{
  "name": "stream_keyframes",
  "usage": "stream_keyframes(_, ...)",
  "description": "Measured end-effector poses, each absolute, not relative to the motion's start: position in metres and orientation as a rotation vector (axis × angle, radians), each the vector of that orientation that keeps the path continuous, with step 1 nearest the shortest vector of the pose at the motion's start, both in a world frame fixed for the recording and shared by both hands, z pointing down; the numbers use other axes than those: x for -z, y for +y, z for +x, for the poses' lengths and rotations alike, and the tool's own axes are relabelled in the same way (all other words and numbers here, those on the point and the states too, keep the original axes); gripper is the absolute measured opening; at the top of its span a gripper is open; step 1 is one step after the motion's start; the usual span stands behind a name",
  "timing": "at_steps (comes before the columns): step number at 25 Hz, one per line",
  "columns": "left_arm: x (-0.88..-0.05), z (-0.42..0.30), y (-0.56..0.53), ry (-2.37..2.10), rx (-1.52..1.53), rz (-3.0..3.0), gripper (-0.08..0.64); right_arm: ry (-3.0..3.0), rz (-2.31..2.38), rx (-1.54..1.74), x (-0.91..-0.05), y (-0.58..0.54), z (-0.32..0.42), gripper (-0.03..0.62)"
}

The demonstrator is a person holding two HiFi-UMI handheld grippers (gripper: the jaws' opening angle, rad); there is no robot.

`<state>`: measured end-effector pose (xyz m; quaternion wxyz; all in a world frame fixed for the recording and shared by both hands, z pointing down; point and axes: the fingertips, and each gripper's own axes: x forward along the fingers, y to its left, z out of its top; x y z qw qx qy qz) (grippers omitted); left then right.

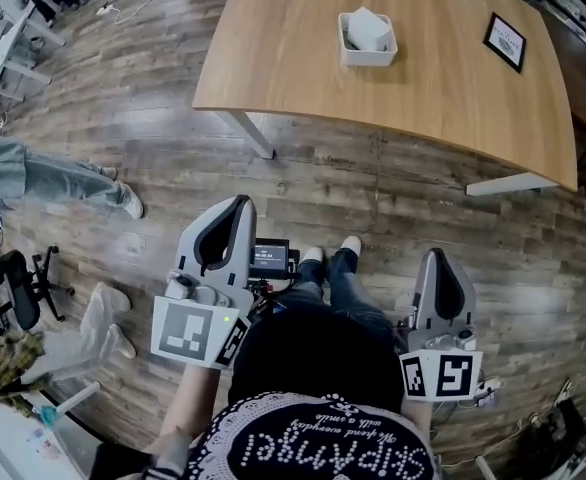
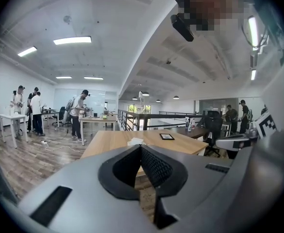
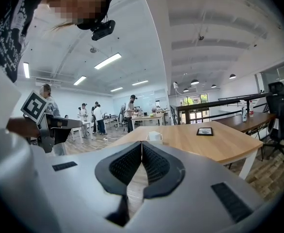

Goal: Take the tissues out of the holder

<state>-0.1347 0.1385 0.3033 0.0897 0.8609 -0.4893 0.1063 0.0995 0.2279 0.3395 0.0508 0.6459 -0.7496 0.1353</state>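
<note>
Open floor (image 1: 373,198) toward 12 o'clock up to the table (image 1: 293,63) edge; bare wood around the holder (image 1: 368,58), small frame (image 1: 504,41) at its 3 o'clock, well apart.

A pale wood grain is shown on the table (image 1: 453,98) at upper centre. The tissue holder (image 1: 367,58) and tissues (image 1: 369,28) are white. The small sign (image 1: 504,41) at upper right is framed in black. The floor (image 1: 373,193) is planked in grey-brown. The left gripper (image 1: 241,201) and right gripper (image 1: 437,254) are grey, with black-and-white square markers (image 1: 186,332). The shirt (image 1: 313,368) at the bottom is black, patterned with white beading.
</note>
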Motion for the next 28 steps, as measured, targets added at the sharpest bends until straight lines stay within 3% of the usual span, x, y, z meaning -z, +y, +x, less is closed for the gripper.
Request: stream_keyframes(28, -0.295, -0.064, 0.111, -1.590, -0.242, 2.512, 0.005, -2.476, 1.725, -0.362, -0.343, 0.156, 0.141, 0.011)
